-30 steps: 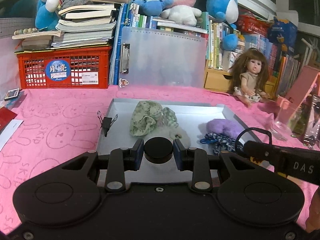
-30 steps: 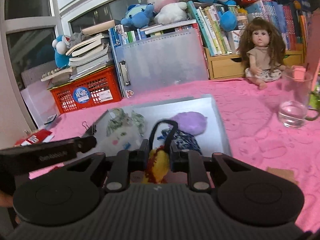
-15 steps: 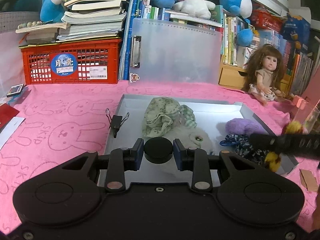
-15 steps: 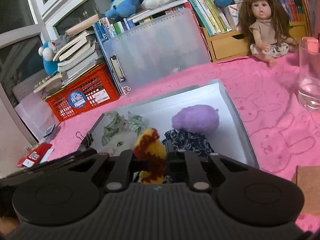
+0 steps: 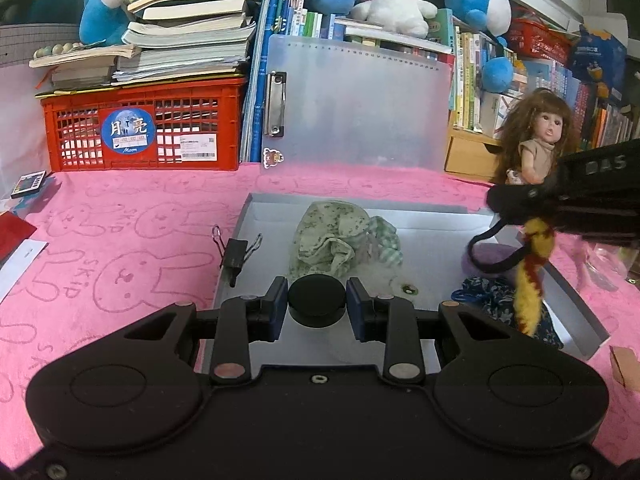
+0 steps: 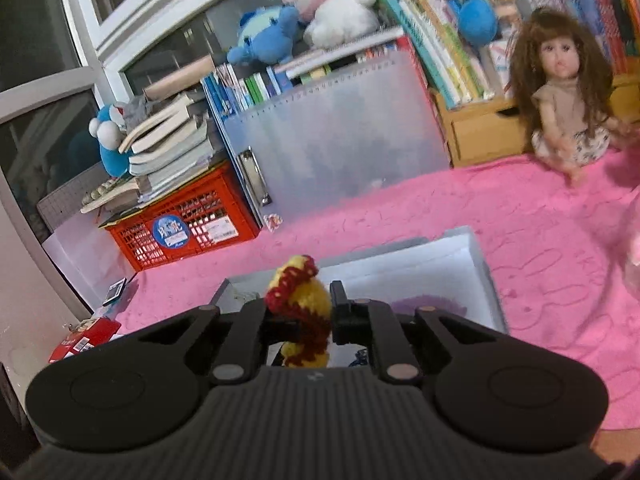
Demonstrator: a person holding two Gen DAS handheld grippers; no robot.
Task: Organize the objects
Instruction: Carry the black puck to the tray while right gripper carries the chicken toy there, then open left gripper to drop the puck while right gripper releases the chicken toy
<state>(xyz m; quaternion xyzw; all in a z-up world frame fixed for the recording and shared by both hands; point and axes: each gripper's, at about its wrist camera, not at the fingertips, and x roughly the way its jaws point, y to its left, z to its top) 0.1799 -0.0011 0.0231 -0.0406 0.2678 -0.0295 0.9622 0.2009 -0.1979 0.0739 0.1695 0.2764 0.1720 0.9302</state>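
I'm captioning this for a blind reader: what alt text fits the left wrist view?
The left gripper clamps a round black cap above a grey metal tray on a pink cloth. At right, the right gripper lifts a yellow-and-red knitted hair tie over the tray.

The left gripper [image 5: 317,307] pinches a black round cap [image 5: 317,300] between its jaws, just above the grey tray [image 5: 440,236]. Right of the jaws, the right gripper [image 5: 520,208] dangles a yellow-and-red knitted piece [image 5: 530,280]
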